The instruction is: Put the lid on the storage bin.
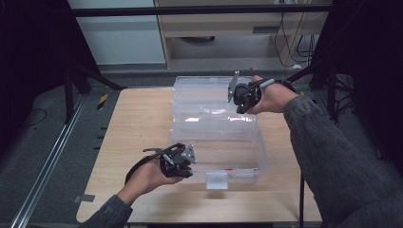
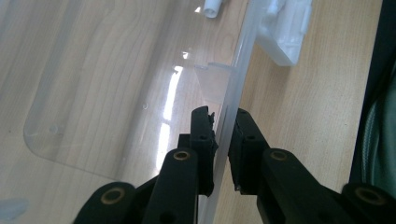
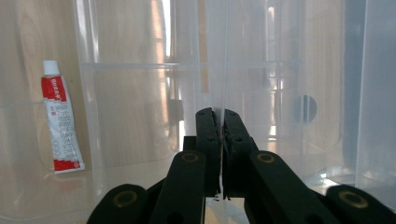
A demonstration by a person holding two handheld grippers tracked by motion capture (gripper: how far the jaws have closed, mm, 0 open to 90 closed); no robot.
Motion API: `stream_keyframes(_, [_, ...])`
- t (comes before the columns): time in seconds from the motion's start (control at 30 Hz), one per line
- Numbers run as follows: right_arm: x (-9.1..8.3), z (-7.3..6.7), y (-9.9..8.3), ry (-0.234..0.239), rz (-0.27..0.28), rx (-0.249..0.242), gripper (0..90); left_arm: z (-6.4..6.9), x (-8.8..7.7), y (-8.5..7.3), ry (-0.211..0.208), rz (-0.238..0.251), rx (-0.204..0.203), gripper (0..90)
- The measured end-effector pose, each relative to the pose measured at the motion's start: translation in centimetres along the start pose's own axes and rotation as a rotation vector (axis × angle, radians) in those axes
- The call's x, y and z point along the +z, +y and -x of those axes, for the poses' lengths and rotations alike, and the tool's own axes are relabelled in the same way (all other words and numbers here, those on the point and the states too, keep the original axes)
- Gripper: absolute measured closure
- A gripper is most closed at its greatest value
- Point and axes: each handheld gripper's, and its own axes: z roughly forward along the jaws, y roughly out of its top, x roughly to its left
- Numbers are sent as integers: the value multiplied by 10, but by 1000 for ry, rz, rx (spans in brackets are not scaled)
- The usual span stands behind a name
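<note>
While tongs (image 3: 220, 122) pinch it, clear box (image 1: 216, 128) – red-white tube (image 3: 60, 123) inside

Black hand-held gripper (image 2: 224, 135) jaws, brass-ringed pivots; seemingly grey sleeves.

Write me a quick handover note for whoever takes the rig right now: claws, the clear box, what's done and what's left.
Left claw: closed on the near front wall of the clear plastic box, close to the white latch.
Right claw: shut on a thin clear wall at the far side of the box, by the raised lid.
Box sits open on the wooden table; a red and white tube lies inside.
Done: both sides gripped, lid open.
Left: probably close the lid and snap the latch; I cannot tell the intent for sure. Ease off slowly, the walls look thin.
</note>
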Motion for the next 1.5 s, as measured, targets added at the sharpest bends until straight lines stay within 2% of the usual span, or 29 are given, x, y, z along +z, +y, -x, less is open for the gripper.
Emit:
stream_keyframes(0.03, [-2, -3, 1, 5, 9, -4, 881, 0, 1, -1, -5, 5, -18, 801])
stream_keyframes(0.1, [-4, -5, 2, 5, 6, -9, 881, 0, 1, -1, -2, 5, -11, 800])
stream_keyframes(0.17, [-8, -12, 5, -4, -3, -35, 882, 0, 1, 0, 7, -4, -10, 798])
stream_keyframes(0.37, [-16, -26, 6, -12, 7, -51, 881, 1, 1, 1, 19, -9, -10, 793])
stream_keyframes(0.4, [-16, -26, 6, -12, 7, -51, 881, 5, 2, 0, 11, -4, -51, 793])
stream_keyframes(0.6, [-16, -27, 6, -26, 3, -47, 879, 3, 2, 1, 26, 1, -57, 787])
stream_keyframes(0.63, [-16, -27, 6, -23, 4, -44, 879, 5, 3, 0, 29, 4, -89, 787])
stream_keyframes(0.7, [-17, -28, 6, -25, 13, -47, 880, 5, 3, 0, 34, 4, -90, 783])
stream_keyframes(0.73, [-17, -29, 6, -27, 11, -49, 880, 4, 3, 1, 35, 3, -70, 783])
stream_keyframes(0.87, [-19, -33, 6, -24, 12, -55, 880, 3, 3, 1, 39, -6, -64, 779])
stream_keyframes(0.9, [-20, -36, 6, -27, 17, -57, 880, 1, 3, 2, 53, -7, -26, 778])
stream_keyframes(0.93, [-20, -38, 5, -31, 23, -58, 880, 2, 3, 2, 57, -7, -24, 777])
stream_keyframes(1.47, [-25, -62, 2, -68, 42, -75, 874, 3, 4, 0, 74, -1, -40, 762])
stream_keyframes(1.5, [-26, -65, 1, -71, 43, -76, 873, 3, 5, -1, 72, -1, -55, 760])
